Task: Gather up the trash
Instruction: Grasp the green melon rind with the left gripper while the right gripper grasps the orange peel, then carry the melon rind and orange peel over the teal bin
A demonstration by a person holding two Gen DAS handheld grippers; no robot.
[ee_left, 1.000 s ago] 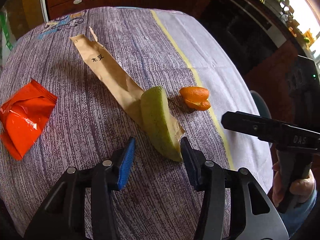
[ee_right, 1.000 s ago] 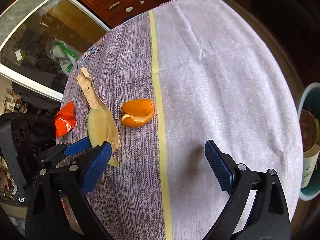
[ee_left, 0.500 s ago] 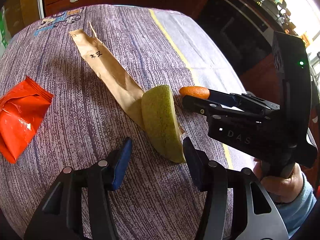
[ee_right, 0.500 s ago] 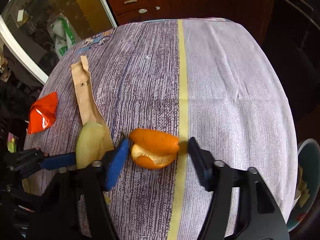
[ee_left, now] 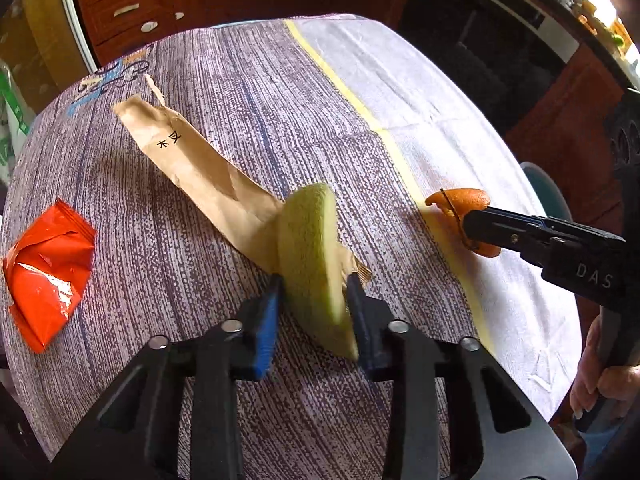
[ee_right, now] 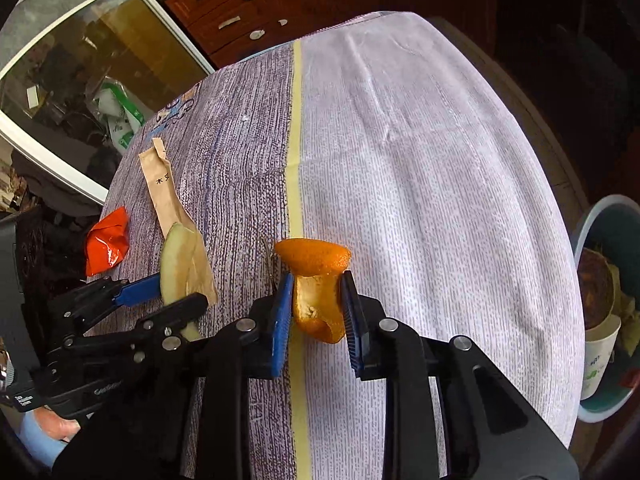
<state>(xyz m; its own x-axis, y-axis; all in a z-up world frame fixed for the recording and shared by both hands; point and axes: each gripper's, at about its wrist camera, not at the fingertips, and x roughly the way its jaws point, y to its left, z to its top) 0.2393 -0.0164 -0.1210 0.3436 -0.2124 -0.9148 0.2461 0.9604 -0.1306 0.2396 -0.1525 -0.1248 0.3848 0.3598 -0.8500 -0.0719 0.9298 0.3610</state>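
At the bottom centre of the left wrist view, the left gripper [ee_left: 314, 312] is closing its blue-padded jaws on a thick pale-green wedge of fruit rind [ee_left: 312, 268], with the pads already pressing on both of its faces and the wedge standing tilted on edge. In the right wrist view, the right gripper [ee_right: 316, 312] is likewise closing its jaws, squeezing a curled piece of orange peel [ee_right: 316, 280] at the lower centre of the frame, just over the yellow stripe of the tablecloth [ee_right: 420, 168]. A person's hand [ee_left: 604, 388] is holding that gripper's handle at the lower right of the left wrist view. Just behind the green wedge, a long torn brown paper sleeve with black printed characters [ee_left: 192, 168] is lying flat on the purple-streaked cloth, running toward the upper left. A crumpled shiny red foil wrapper [ee_left: 44, 272] is sitting at the left edge, well apart from both grippers. At the far right of the right wrist view, a pale blue bin [ee_right: 600, 216] holding scraps is standing beside the table.
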